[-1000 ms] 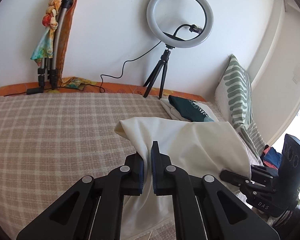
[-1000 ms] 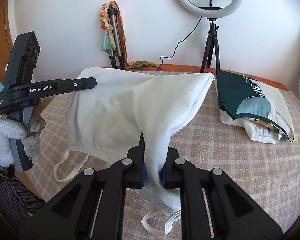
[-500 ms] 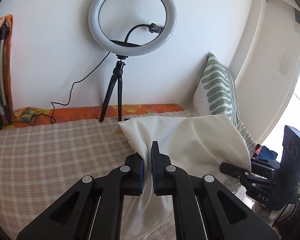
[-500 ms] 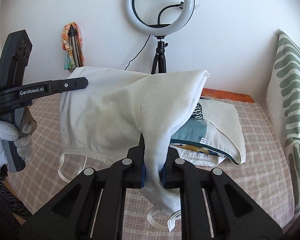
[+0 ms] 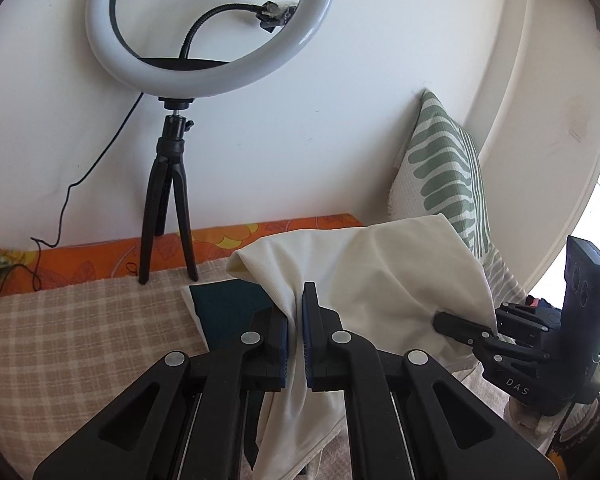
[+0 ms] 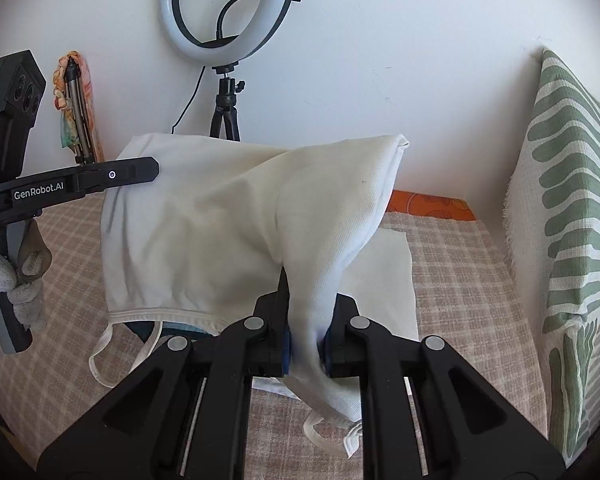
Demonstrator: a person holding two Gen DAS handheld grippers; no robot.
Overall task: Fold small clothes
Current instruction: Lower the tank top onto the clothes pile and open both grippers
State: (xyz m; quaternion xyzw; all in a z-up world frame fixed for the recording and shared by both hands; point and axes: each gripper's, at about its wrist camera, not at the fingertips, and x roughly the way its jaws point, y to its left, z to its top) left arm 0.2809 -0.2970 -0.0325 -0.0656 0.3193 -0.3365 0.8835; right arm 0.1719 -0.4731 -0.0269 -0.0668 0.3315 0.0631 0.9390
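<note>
The cream-white ribbed cotton top (image 6: 228, 220) hangs in the air in the centre of both views, held at two places. The left gripper (image 5: 295, 344) is clenched on a fold of it at the lower middle of the left view, and the right gripper (image 6: 306, 338) grasps another bunched part at the lower centre of the right view. Its thin white straps (image 6: 112, 356) dangle at the lower left, above the beige checked bedspread (image 6: 452, 264). Under the cloth lies a folded pile with a dark teal garment (image 5: 228, 312), mostly hidden. The white ring light on a black tripod (image 5: 204, 32) is cut off at the top edge. The green-and-white striped pillow (image 6: 572, 200) is cut at the right border.
</note>
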